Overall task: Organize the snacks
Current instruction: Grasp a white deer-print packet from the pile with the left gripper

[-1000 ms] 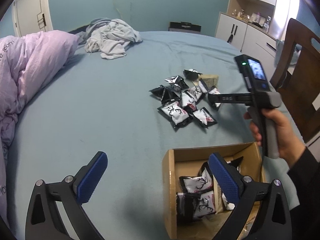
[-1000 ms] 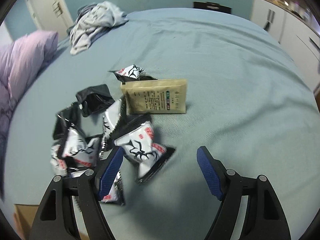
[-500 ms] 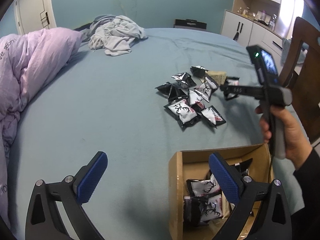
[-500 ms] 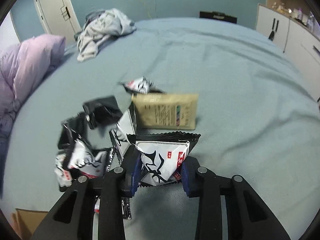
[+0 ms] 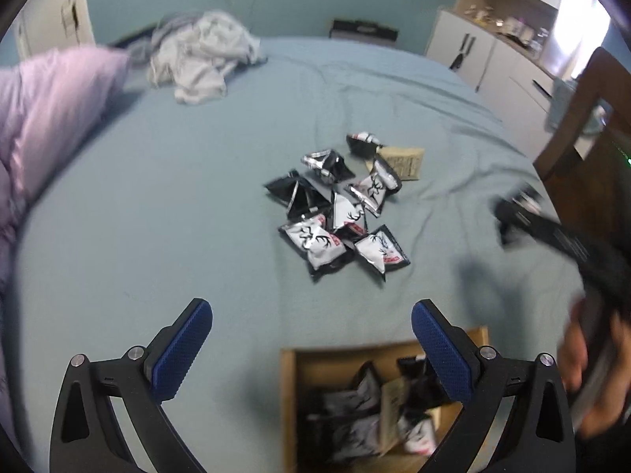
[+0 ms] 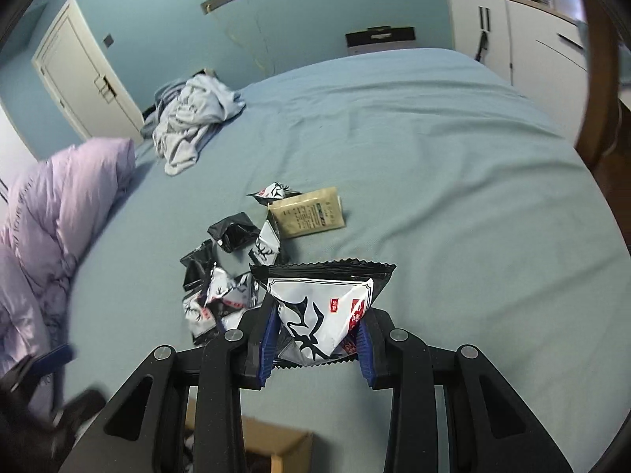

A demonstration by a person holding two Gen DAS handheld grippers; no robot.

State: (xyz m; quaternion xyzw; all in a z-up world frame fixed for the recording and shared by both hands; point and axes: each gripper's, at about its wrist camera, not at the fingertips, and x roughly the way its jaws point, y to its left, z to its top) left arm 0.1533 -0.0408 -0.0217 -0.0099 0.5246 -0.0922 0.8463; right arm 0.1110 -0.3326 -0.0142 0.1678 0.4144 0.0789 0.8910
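Note:
My right gripper [image 6: 315,349] is shut on a black-and-white snack packet [image 6: 321,307] and holds it above the bed. It shows blurred at the right of the left wrist view [image 5: 516,213]. A pile of like packets [image 5: 339,213] and a tan sachet [image 5: 406,161] lie on the blue bed; the pile also shows in the right wrist view [image 6: 224,276], as does the sachet [image 6: 307,213]. My left gripper [image 5: 311,351] is open and empty above the near bed, just over a cardboard box [image 5: 299,370] holding several packets.
A purple duvet [image 5: 47,118] lies at the left and a grey heap of clothes [image 5: 201,59] at the far side. White cabinets [image 5: 501,55] and a wooden chair [image 5: 583,118] stand at the right. The box edge shows low in the right wrist view [image 6: 276,445].
My right gripper closed on a packet from the pile and lifted it back toward the box. My left gripper stayed open and drew back slightly.

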